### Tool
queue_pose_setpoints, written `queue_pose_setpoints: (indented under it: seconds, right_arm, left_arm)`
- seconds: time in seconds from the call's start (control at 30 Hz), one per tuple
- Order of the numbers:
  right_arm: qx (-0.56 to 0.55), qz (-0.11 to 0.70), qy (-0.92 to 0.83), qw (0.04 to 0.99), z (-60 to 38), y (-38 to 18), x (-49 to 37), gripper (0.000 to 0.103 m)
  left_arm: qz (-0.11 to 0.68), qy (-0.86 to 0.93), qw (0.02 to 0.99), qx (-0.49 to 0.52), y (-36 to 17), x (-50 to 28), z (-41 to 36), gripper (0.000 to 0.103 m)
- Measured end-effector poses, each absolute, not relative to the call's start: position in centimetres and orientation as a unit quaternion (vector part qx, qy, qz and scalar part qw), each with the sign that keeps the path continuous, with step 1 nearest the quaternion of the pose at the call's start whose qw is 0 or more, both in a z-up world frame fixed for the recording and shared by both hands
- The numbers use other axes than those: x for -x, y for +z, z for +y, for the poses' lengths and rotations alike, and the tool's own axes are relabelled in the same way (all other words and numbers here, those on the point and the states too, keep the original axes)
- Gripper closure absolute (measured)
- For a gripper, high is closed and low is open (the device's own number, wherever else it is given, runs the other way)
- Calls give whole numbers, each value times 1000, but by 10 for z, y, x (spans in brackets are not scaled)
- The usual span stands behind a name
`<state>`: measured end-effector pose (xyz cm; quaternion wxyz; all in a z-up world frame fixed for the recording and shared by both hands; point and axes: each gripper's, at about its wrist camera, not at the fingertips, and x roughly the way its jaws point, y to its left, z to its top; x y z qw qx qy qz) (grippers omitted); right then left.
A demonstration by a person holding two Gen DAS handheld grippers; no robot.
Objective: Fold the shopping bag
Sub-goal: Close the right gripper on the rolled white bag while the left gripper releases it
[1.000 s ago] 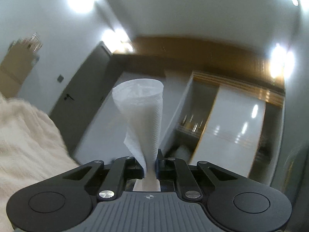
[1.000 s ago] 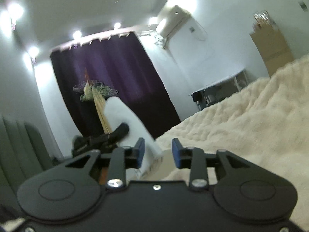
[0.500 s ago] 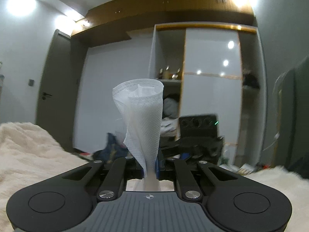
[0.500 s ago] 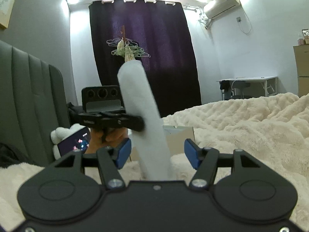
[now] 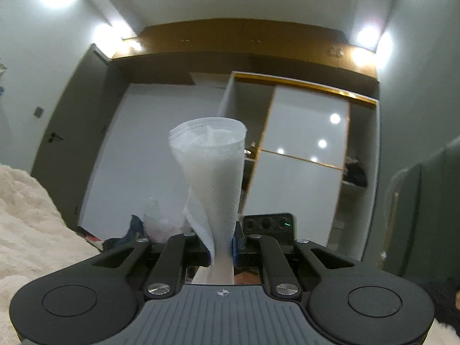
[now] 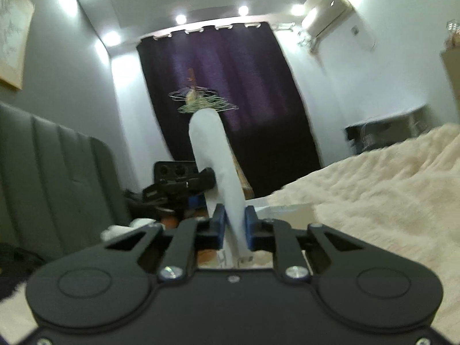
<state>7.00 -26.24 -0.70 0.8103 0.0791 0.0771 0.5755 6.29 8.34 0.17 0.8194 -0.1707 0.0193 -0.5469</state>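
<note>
The shopping bag [image 5: 212, 172] is white non-woven fabric, and a rolled loop of it stands up out of my left gripper [image 5: 221, 248]. Those jaws pinch its narrow base and are easing open slightly. In the right wrist view another band of the bag [image 6: 212, 149] rises between the blue pads of my right gripper [image 6: 234, 225]. Its jaws are closing and the pads press on the fabric. The left gripper's black body [image 6: 178, 185] faces me just behind the band, holding the same bag. The rest of the bag is hidden below both grippers.
A cream fluffy blanket [image 6: 373, 189] covers the bed to the right, also visible at the left edge of the left wrist view [image 5: 28, 230]. A grey padded headboard [image 6: 57, 172] stands left. A dark curtain [image 6: 230, 86], a wardrobe [image 5: 304, 149] and a door [image 5: 72, 132] lie beyond.
My right jaws went from wide apart around the white band to pressing on it. The left gripper kept its hold on the rolled loop while its view swung and tilted upward.
</note>
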Motion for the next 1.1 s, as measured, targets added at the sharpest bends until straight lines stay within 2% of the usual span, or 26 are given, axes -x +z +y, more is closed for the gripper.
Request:
queue_pose_setpoints:
  seconds: [0.07,0.17,0.33,0.4,0.47,0.53,0.6,0.63,0.67,0.7,0.77,0.87,0.97,1.1]
  right_arm:
    - [9,52,497,866,-246,-2,-51,91]
    - [163,-13,365,917,-215,-6,-19,92]
    - [373,-114,207,897,-171,-38,9,95]
    - [421,-131,174,881,-160,-51,11,95]
    - [443,-133,159,872,-155,-61,8,95]
    - [388,-121,176,896,-162,-53,5,95]
    - [291,-99,213,927,-177,-35,0,95]
    - [203,-78,258,941,-193,-23,-5,95]
    - [97,-53,314,943,-214,-11,-14,95]
    - [5,-32,368,929,-232,-7,-24,95]
    - [-157,5,463,872,-261,-10,-48,95]
    - [-339,48,536,772,-284,-31,-83,95]
    - [-439,73,564,695,-294,-55,-106,95]
    - [-483,91,581,649,-299,-77,-118,95]
  left_arm:
    - [24,-519,837,172,4,-68,86,84]
    - [36,-478,856,196,1,-78,100,84]
    - [32,-450,861,233,0,-83,134,84]
    - [30,-455,859,232,1,-82,140,84]
    - [30,-456,859,231,2,-82,143,79]
    - [32,-454,860,231,0,-84,144,57]
    - [38,-455,857,238,-5,-88,146,48]
    - [41,-459,854,241,-6,-89,142,38]
    - [44,-464,850,246,-7,-90,137,20]
    - [48,-471,843,254,-8,-93,132,14]
    - [46,-502,816,283,-15,-96,117,9]
    - [46,-533,793,291,-21,-95,97,6]
    - [33,-547,786,286,-21,-89,86,2]
    - [12,-550,782,292,-22,-82,82,1]
